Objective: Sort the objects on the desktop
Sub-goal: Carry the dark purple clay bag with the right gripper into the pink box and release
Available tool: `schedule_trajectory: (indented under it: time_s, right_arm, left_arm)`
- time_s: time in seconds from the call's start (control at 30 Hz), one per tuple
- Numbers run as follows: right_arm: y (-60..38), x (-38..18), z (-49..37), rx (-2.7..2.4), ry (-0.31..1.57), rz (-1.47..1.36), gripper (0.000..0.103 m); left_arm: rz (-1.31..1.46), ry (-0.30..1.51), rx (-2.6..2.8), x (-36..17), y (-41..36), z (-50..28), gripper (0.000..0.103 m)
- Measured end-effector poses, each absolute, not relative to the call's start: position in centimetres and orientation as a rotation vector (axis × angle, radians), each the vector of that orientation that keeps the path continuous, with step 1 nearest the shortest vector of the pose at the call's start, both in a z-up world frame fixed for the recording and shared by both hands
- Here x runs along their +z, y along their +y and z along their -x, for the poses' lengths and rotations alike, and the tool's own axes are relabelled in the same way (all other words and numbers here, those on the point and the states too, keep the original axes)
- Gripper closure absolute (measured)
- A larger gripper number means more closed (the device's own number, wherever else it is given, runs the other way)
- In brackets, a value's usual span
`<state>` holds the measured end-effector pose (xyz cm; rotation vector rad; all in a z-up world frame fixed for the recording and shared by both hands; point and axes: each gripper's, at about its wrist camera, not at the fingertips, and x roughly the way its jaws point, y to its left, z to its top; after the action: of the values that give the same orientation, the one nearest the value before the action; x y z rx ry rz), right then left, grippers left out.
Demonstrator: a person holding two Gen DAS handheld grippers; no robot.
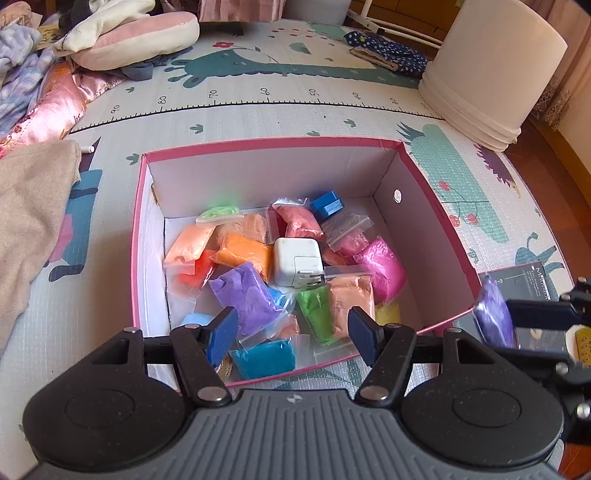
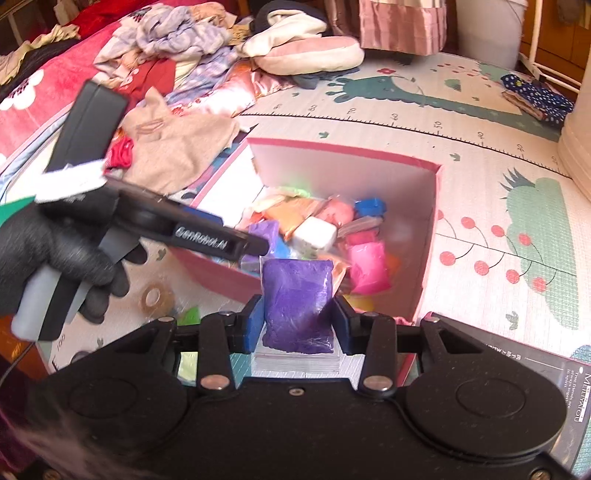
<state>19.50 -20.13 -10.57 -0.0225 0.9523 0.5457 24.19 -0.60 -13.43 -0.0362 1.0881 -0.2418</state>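
Note:
A pink-rimmed cardboard box sits on the play mat and holds several coloured clay bags, a white charger cube and a blue block. My left gripper is open and empty over the box's near edge. My right gripper is shut on a purple clay bag, held above the near rim of the box. The same bag shows at the right edge of the left wrist view.
A white bucket stands at the back right. Clothes and a pink cushion pile up at the back left. A tape roll lies left of the box. A dark booklet lies at the right.

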Motion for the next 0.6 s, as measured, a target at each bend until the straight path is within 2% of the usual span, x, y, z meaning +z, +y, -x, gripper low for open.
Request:
schedule_trajectory:
  time_s: [0.6]
  right_arm:
    - [-17.5,-12.9,-28.1,0.457,1.082,0.038,0.064]
  left_arm:
    - [0.001,1.060,-0.300,-11.4,1.4,-22.6,0.038]
